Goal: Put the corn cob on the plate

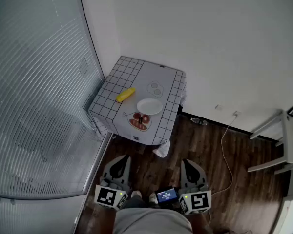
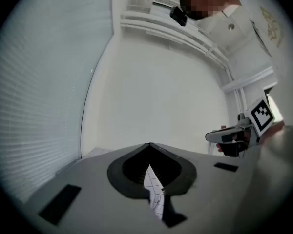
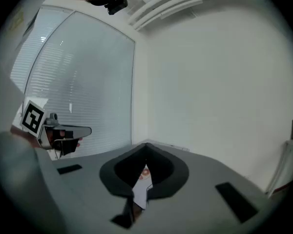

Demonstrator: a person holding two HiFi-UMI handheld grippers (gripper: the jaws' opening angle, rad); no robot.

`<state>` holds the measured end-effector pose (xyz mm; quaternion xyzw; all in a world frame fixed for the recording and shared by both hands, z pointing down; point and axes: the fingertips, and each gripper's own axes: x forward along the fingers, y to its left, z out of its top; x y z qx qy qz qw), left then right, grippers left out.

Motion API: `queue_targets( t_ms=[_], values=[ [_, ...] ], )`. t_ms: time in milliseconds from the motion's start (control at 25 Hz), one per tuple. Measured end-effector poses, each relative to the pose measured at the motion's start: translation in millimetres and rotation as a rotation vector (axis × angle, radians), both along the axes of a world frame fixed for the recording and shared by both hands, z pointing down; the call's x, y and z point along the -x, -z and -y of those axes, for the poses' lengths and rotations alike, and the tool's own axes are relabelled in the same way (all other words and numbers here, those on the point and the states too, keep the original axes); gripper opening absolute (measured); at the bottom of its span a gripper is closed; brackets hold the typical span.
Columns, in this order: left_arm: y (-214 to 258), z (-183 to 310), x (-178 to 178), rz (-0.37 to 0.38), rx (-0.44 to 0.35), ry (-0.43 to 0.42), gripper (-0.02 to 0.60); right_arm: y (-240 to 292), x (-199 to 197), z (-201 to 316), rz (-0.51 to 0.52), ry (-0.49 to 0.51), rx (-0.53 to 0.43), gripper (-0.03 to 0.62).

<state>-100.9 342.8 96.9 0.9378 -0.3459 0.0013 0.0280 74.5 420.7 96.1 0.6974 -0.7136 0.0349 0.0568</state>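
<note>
Two grey handheld grippers, both pinched shut on nothing, low over the dark wooden floor [image 1: 205,145]
Side by side by the person's waist, left gripper [image 1: 120,161] and right gripper [image 1: 188,164] have their jaws pressed together, aimed at the small table in a white grid-patterned cloth [image 1: 132,67]; at its near edge sits a round shape with red pieces [image 1: 139,122], then the empty white oval plate [image 1: 149,106], and the yellow corn cob [image 1: 125,94] lies on the cloth left of that plate, near but apart from it
</note>
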Motion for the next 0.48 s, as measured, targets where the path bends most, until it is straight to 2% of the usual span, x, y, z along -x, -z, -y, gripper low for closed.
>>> queue_targets(
  t_ms=[80,200,360,480],
  values=[
    [0,-10,9,0.003,0.018,0.011,0.006,1,9,-10,0.012,0.001,0.003,0.006],
    [5,-20,19,0.034,-0.011,0.025,0.006,2,22,-17,0.022,0.018,0.001,0.006],
    [14,-39,29,0.009,-0.028,0.017,0.006,2,35,-28,0.032,0.042,-0.009,0.006],
    [16,-47,34,0.017,-0.037,0.04,0.006,3,39,-35,0.064,0.047,-0.014,0.006]
  ],
)
